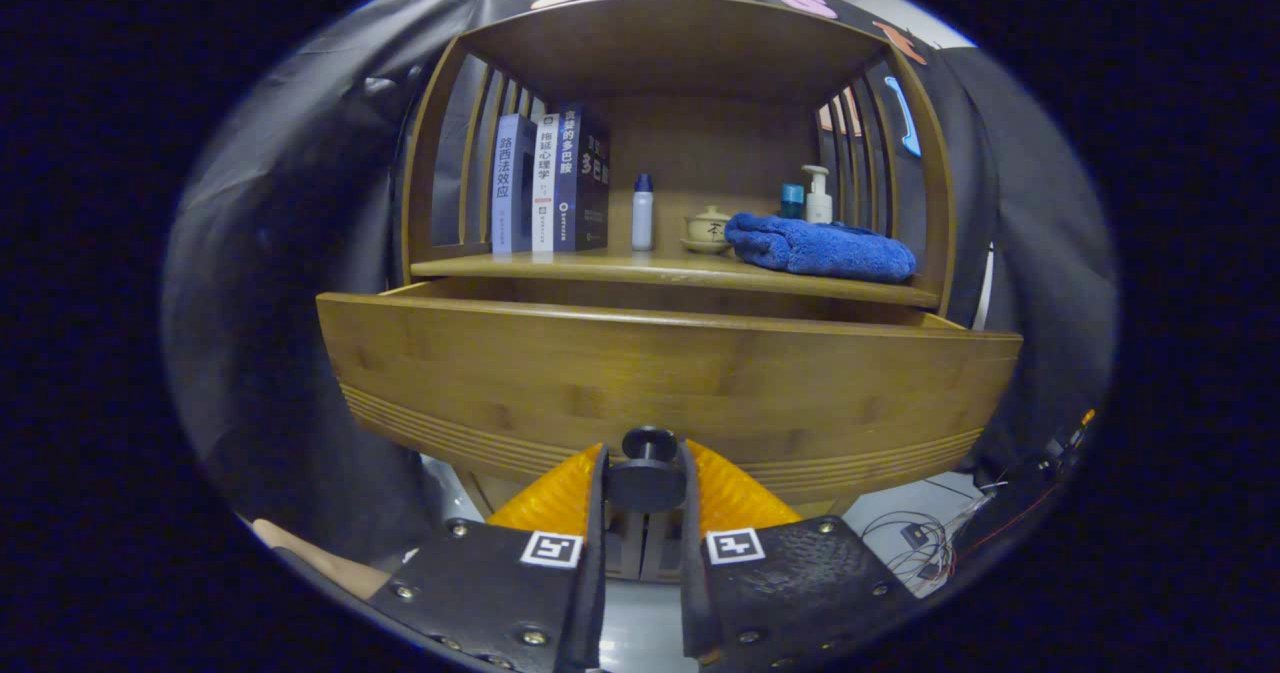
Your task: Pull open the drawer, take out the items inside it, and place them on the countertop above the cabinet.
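The wooden cabinet's drawer stands pulled out below the desk, just ahead of the hand-held gripper, whose fingers are clamped on its dark knob. Books, a blue towel and bottles stand above.

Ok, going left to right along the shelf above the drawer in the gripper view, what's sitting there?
Books → white bottle with blue cap → small lidded pot → folded blue towel. Behind the towel stand a teal-capped container and a pump bottle. The hand-held gripper is shut on the drawer knob.
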The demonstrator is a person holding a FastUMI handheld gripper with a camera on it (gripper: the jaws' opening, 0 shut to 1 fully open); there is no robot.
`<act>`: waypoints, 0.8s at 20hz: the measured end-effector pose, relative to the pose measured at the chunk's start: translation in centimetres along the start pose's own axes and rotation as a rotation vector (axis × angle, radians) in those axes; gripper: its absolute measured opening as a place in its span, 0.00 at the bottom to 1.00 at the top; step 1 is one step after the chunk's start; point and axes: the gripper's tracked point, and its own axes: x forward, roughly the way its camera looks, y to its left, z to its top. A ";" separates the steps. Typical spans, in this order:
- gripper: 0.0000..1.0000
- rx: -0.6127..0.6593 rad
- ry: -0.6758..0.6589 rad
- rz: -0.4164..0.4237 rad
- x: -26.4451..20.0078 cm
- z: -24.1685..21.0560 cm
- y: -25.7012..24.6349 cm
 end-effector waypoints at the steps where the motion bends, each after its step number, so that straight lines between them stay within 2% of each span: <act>1: 0.31 -0.002 0.006 0.003 -0.4 -0.3 0.0; 16: 0.31 -0.021 0.088 0.068 -4.9 -1.8 0.9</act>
